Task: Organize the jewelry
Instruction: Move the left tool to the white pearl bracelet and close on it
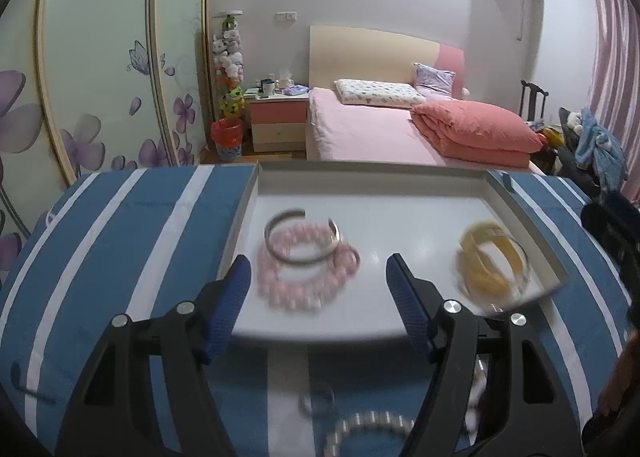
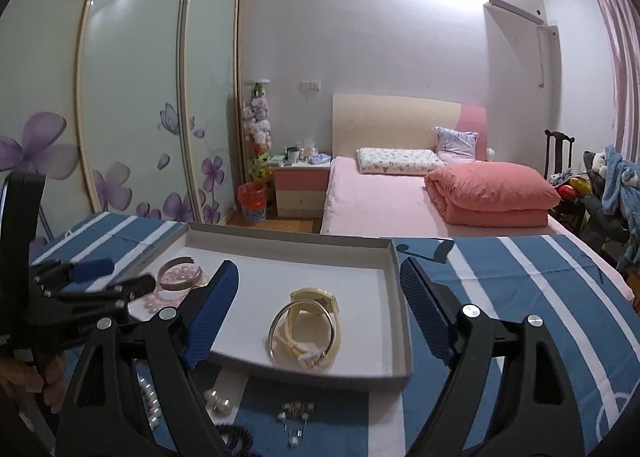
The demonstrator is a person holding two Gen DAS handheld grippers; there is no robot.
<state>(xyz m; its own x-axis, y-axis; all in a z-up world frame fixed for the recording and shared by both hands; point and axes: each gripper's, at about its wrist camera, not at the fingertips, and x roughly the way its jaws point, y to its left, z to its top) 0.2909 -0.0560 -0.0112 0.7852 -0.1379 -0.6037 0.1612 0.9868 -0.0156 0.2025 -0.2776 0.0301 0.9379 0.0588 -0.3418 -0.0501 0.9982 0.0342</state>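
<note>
Both hand-held grippers are held tilted down over the tray (image 2: 400,297), left (image 1: 318,269) and right (image 2: 316,277) spread and empty; the watch (image 2: 308,321) and bracelets (image 1: 308,261) lie inside.

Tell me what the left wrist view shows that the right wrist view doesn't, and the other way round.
Only the left wrist view: a small silver ring on the striped cloth below the tray, and the left claw seen head-on, open and empty.

Only the right wrist view: pearl earrings, small pins and dark beads on the cloth, plus the right claw, open and empty.

Both: the white tray holding a silver cuff over a pink bead bracelet, and a yellow watch inside a thin bangle.
</note>
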